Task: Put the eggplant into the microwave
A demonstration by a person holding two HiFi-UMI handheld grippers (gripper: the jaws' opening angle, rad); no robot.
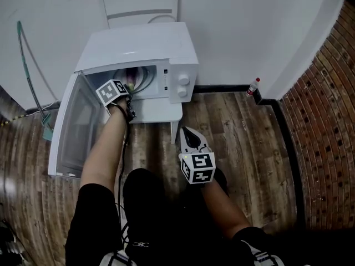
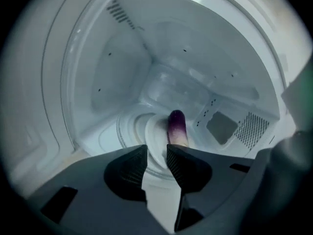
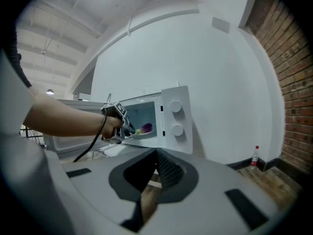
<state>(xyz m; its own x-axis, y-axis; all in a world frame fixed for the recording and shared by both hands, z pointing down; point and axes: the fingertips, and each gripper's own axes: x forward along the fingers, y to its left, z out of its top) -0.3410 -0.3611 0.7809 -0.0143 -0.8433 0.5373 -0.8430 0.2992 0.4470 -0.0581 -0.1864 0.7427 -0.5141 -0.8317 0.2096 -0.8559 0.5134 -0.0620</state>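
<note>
The white microwave [image 1: 138, 49] stands with its door [image 1: 72, 126] swung wide to the left. A purple eggplant [image 2: 177, 127] lies on the glass turntable [image 2: 152, 131] inside, its pale stem end toward me. My left gripper [image 2: 156, 154] reaches into the cavity; its jaws stand apart with only the plate showing between them, and the eggplant rests just beyond the right jaw's tip. From the right gripper view the eggplant [image 3: 145, 128] shows in the oven behind the left gripper [image 3: 121, 120]. My right gripper [image 1: 188, 134] hangs in front of the microwave, shut and holding nothing.
The microwave sits on a low white stand [image 1: 158, 112] on the wood floor. A white chair [image 1: 141, 7] is behind it against the wall. A small bottle [image 1: 253, 86] stands by the baseboard, and a brick wall [image 1: 327, 121] runs along the right.
</note>
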